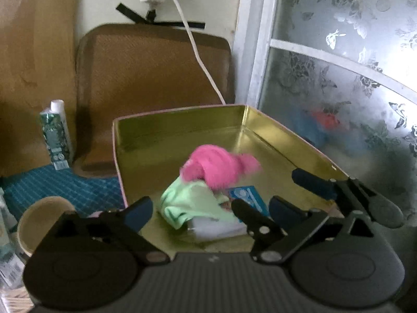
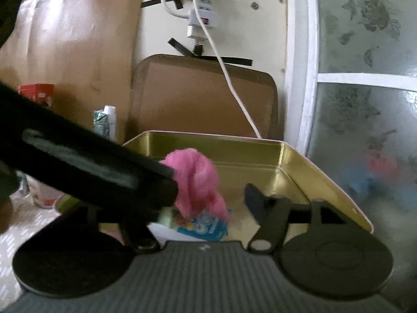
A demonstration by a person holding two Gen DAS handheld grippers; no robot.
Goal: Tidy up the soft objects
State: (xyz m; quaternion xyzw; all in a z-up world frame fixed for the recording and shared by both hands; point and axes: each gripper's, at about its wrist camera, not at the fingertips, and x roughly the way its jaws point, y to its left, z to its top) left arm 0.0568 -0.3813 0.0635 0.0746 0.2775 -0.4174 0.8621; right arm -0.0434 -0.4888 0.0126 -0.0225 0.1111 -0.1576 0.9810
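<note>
Left wrist view: left gripper [image 1: 211, 204] spread wide, empty, over the near edge of the gold tin [image 1: 182, 125]; pink fluffy ball [image 1: 221, 168] on the green cloth [image 1: 190, 203] inside, beside a blue packet [image 1: 249, 197].
Right wrist view: right gripper [image 2: 212, 191] open, holding nothing; pink fluffy ball [image 2: 198, 182] between its fingers, blurred, touch unclear.

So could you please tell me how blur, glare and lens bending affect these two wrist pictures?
Left wrist view: the pink fluff is smeared by motion, the frosted window glares white at right, and the corners go dark from the fisheye. Right wrist view: the fluff is blurred too, a dark out-of-focus claw finger crosses the left, and the tin edges bow.
</note>
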